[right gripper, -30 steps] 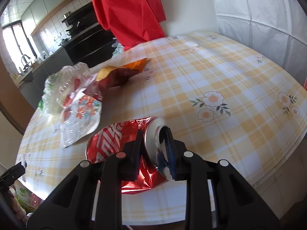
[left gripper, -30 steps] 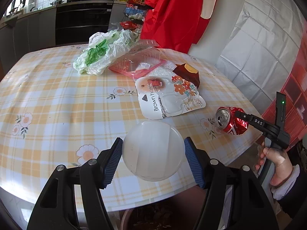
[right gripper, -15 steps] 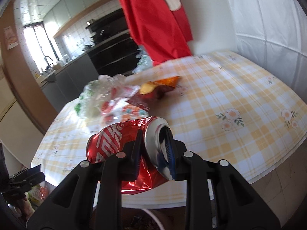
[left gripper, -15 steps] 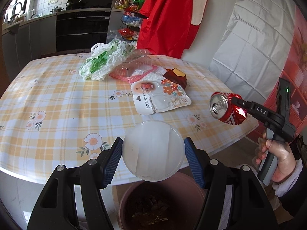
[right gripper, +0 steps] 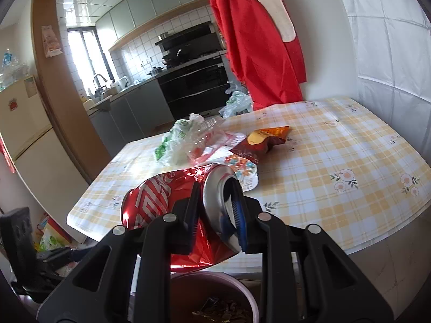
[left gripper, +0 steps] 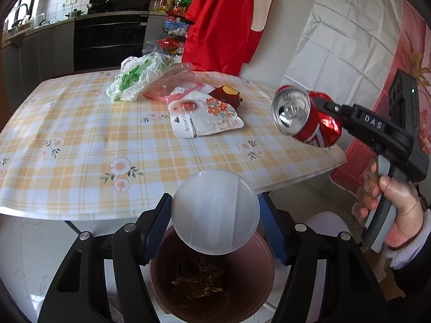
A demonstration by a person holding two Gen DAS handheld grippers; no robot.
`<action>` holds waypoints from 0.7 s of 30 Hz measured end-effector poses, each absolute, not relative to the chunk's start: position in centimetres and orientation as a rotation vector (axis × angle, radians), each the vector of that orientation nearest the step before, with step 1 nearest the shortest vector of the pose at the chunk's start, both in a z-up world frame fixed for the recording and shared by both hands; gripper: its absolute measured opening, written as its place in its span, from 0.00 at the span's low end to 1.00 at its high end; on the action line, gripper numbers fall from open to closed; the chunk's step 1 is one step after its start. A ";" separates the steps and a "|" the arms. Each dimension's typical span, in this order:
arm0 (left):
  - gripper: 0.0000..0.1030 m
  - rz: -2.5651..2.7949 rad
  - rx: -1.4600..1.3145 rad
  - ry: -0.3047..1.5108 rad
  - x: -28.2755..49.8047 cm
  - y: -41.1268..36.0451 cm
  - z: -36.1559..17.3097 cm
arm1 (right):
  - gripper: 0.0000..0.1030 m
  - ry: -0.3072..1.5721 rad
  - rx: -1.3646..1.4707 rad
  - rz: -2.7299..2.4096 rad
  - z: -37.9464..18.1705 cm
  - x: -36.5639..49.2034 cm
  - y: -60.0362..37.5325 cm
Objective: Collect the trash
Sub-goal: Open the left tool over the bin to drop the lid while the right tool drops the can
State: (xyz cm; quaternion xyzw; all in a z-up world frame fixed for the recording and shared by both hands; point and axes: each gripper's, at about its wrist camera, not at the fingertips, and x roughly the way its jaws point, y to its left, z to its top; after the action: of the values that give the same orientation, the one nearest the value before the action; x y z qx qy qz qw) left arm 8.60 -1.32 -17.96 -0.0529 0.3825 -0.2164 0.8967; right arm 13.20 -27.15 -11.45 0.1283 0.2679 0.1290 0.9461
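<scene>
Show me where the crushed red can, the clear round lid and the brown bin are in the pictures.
crushed red can (left gripper: 309,122), left wrist view, on its red side wall.
clear round lid (left gripper: 215,211), left wrist view, on the middle of its face.
brown bin (left gripper: 265,258), left wrist view, on its right rim.

Home kitchen, built-in oven (left gripper: 107,43), tiled wall (right gripper: 140,51), fridge (right gripper: 24,123), checked-cloth dining table (left gripper: 80,140)

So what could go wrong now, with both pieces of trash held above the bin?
The right hand-held gripper pinches the crushed red drink can only at its rim; it might slip and miss the brown round bin. The round translucent plastic lid, held edge-on, may glide aside.
</scene>
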 end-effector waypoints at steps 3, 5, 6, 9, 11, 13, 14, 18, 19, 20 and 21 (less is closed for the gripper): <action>0.62 -0.454 -0.114 0.808 8.0 -1.6 -18.5 | 0.25 0.530 0.259 0.275 -10.9 12.2 -26.9; 0.62 -0.462 -0.132 0.816 7.9 -1.6 -18.8 | 0.25 0.522 0.258 0.283 -10.6 11.7 -26.8; 0.62 -0.467 -0.136 0.816 7.8 -1.7 -18.8 | 0.25 0.520 0.257 0.285 -10.6 11.5 -26.7; 0.62 -0.474 -0.122 0.819 8.1 -2.4 -18.9 | 0.25 0.516 0.256 0.288 -10.4 11.1 -26.8; 0.62 -0.485 -0.110 0.817 8.3 -3.1 -18.8 | 0.25 0.515 0.256 0.288 -10.4 11.0 -26.7; 0.62 -0.498 -0.102 0.820 8.5 -3.7 -18.8 | 0.25 0.511 0.257 0.286 -10.2 10.9 -26.8; 0.62 -0.511 -0.096 0.821 8.5 -4.0 -18.8 | 0.25 0.509 0.258 0.286 -10.1 10.8 -26.9; 0.66 -0.508 -0.072 0.805 8.6 -4.0 -18.5 | 0.25 0.509 0.259 0.287 -10.0 10.7 -27.0; 0.70 -0.496 -0.075 0.799 8.7 -3.6 -18.3 | 0.25 0.510 0.259 0.288 -10.0 10.7 -27.0; 0.73 -0.475 -0.080 0.785 8.6 -3.1 -17.9 | 0.25 0.512 0.260 0.290 -10.0 10.7 -27.0; 0.76 -0.454 -0.085 0.765 8.6 -2.4 -17.5 | 0.25 0.514 0.257 0.293 -10.0 10.7 -27.0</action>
State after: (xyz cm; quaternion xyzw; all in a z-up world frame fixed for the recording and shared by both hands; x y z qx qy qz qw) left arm 8.55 -2.44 -17.48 -0.0411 0.3701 -0.2197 0.9017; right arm 10.67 -26.99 -10.03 0.1265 0.2528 0.1438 0.9484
